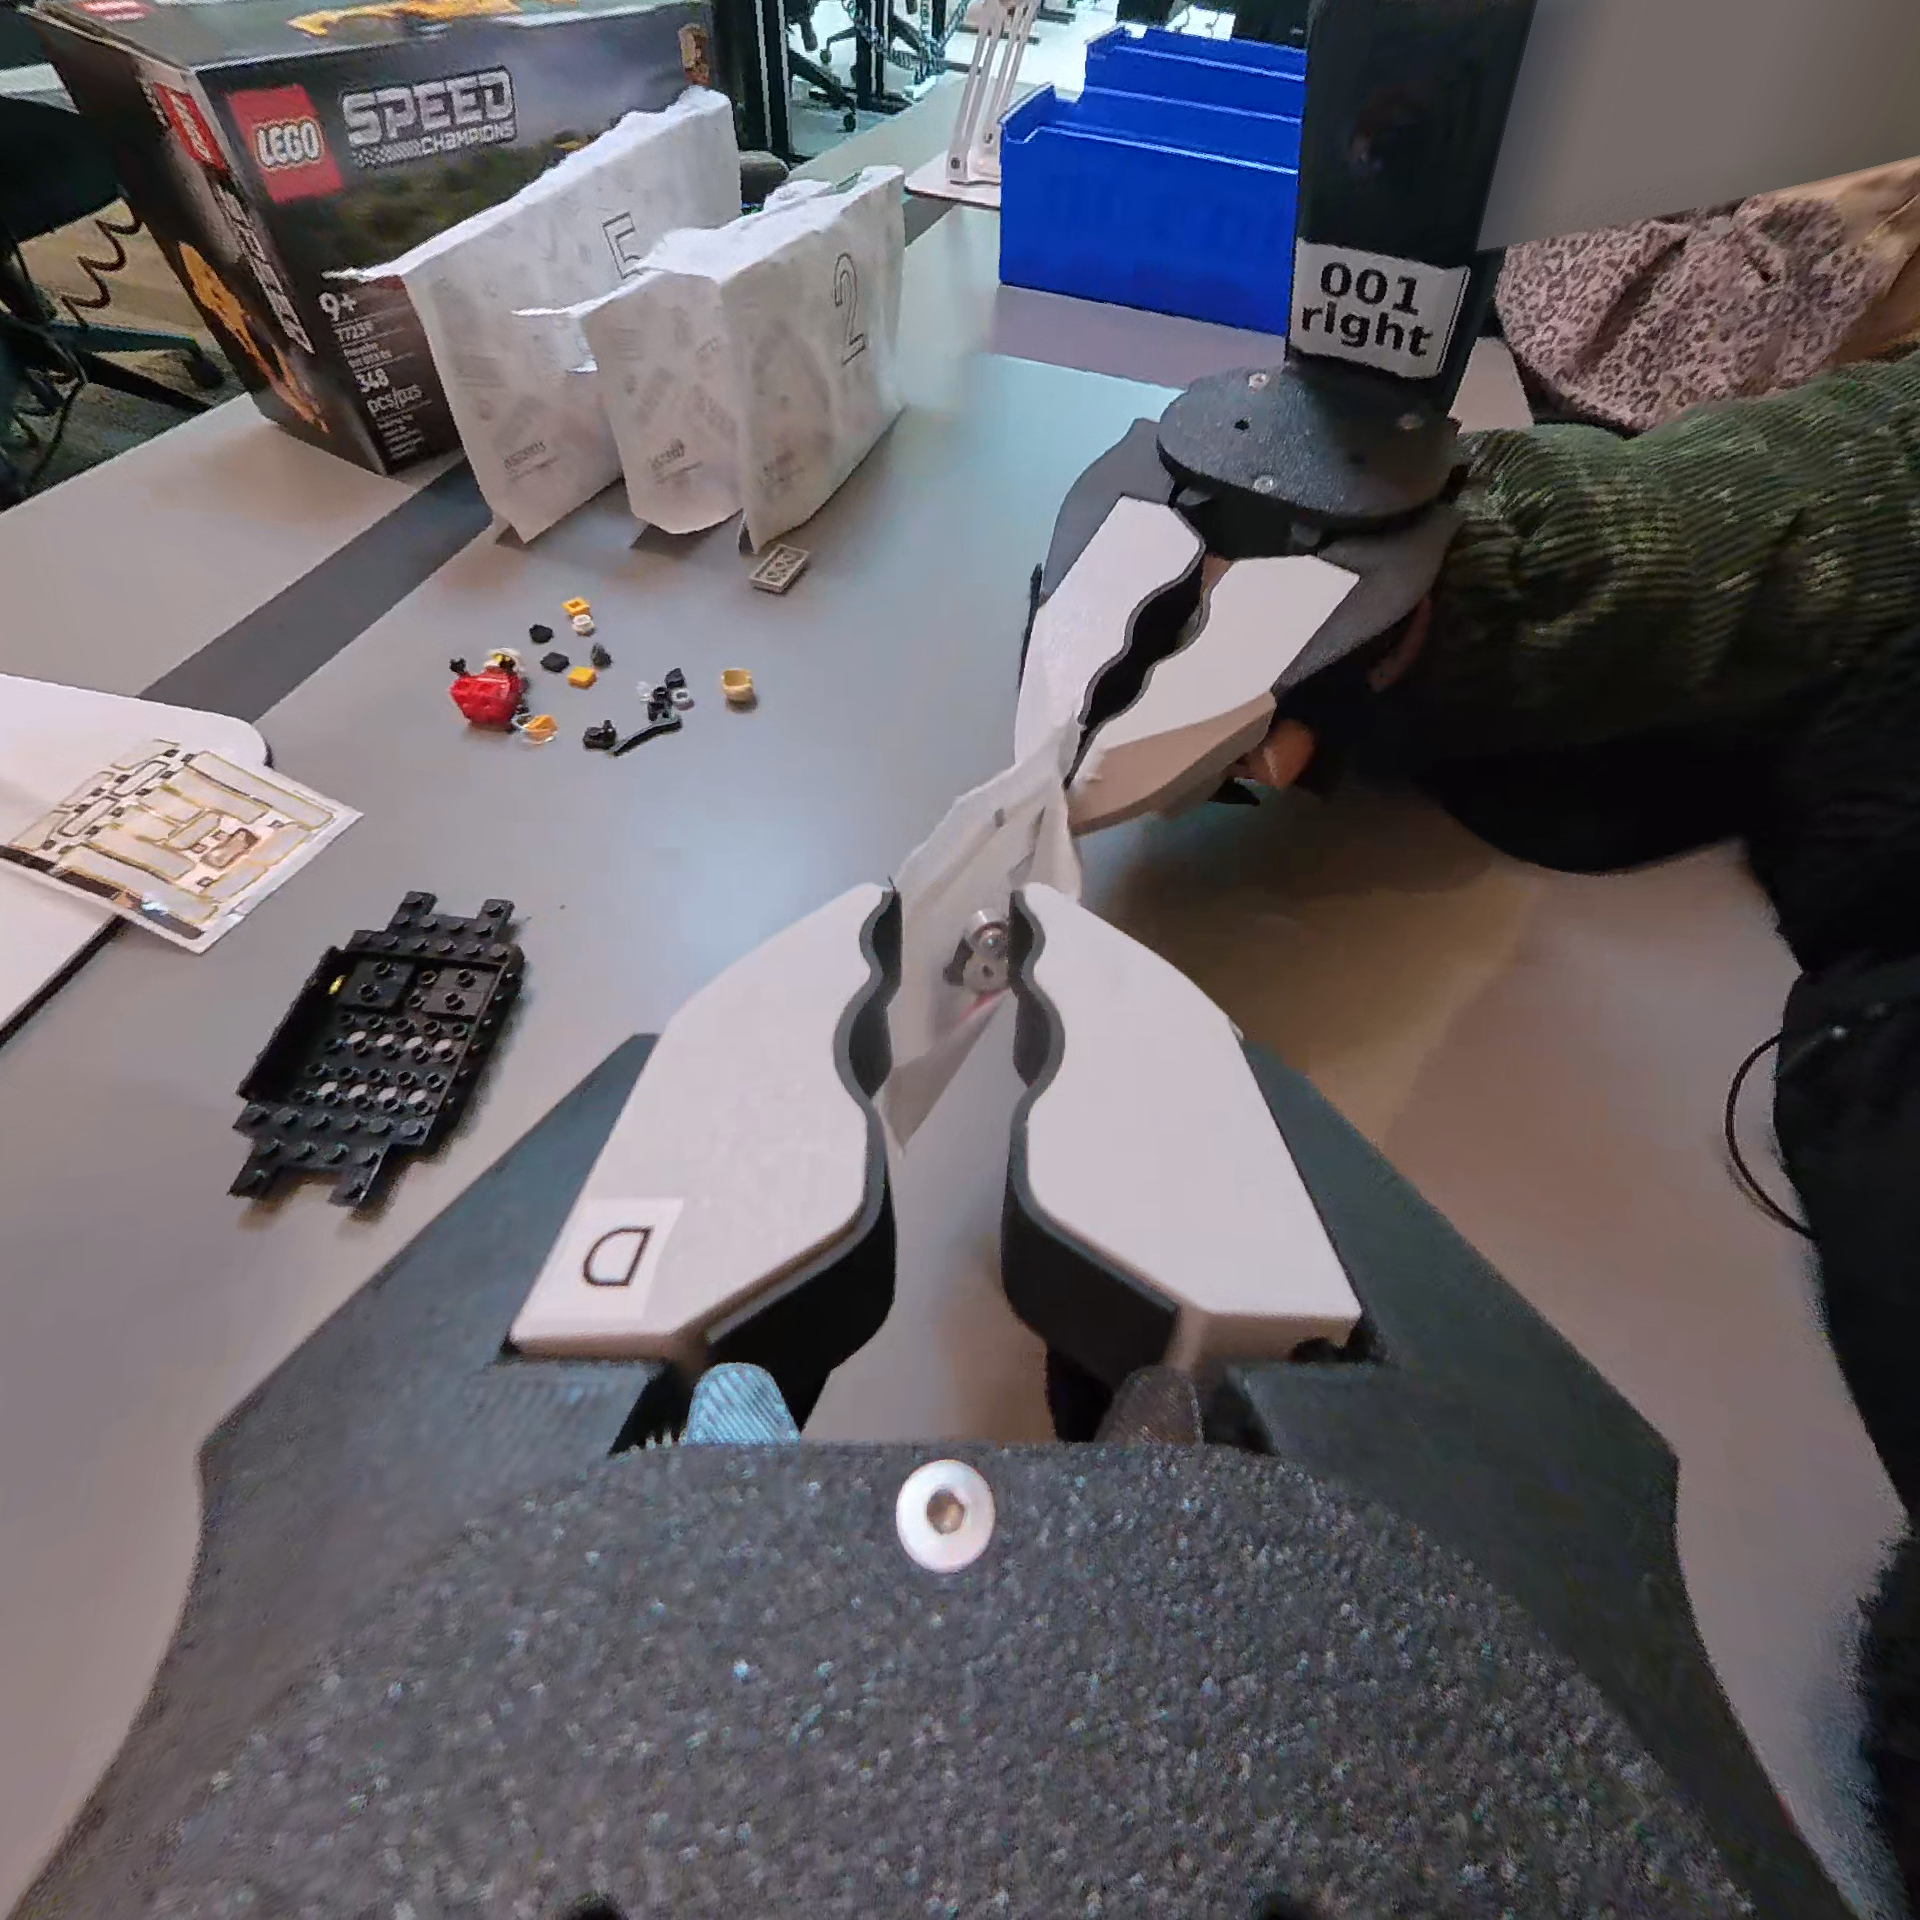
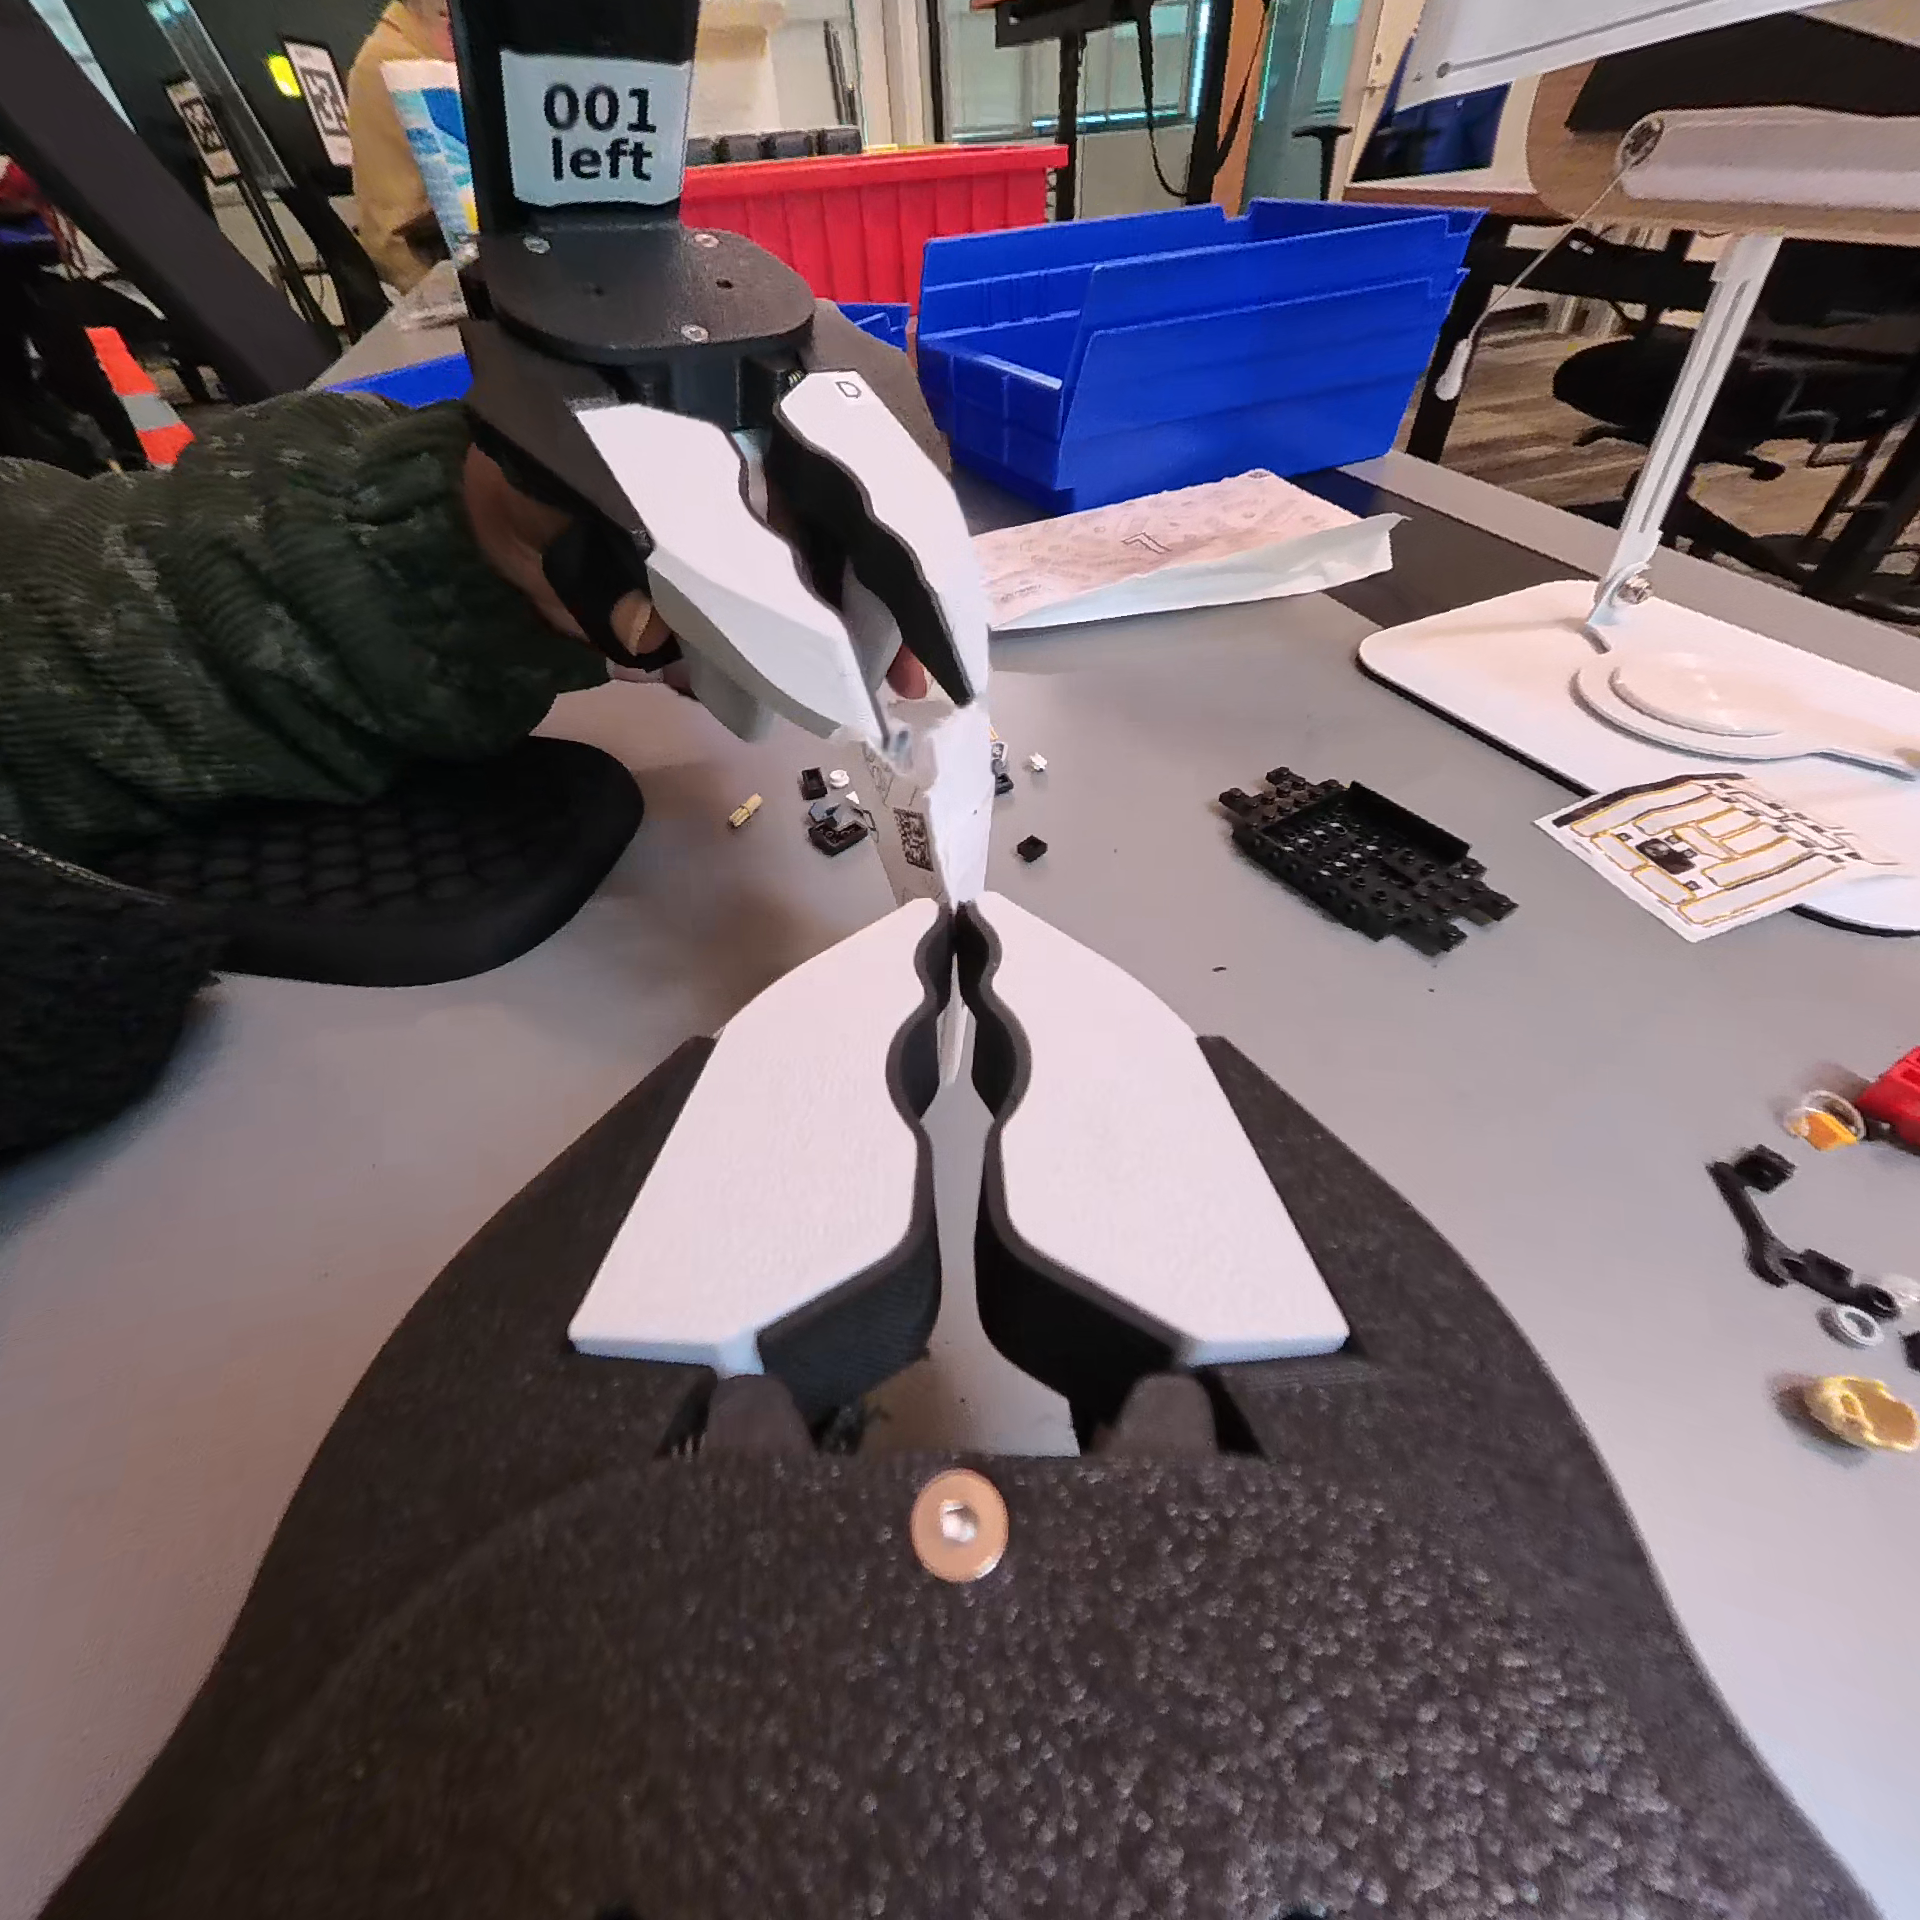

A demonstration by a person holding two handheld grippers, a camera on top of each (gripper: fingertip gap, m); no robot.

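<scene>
Above the grey worktop (image 1: 727,831), the left gripper (image 1: 951,935) and right gripper (image 2: 956,914) both pinch one small white paper bag (image 2: 951,821), stretched between them; loose small brick pieces (image 1: 582,675) lie far left.

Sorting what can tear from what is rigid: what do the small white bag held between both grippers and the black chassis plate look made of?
Small white bag: seemingly matte paper, creased and ragged at its torn edge, pinched by left gripper and right gripper. Black chassis plate: seemingly hard moulded plastic, slightly glossy, with rows of studs.
</scene>
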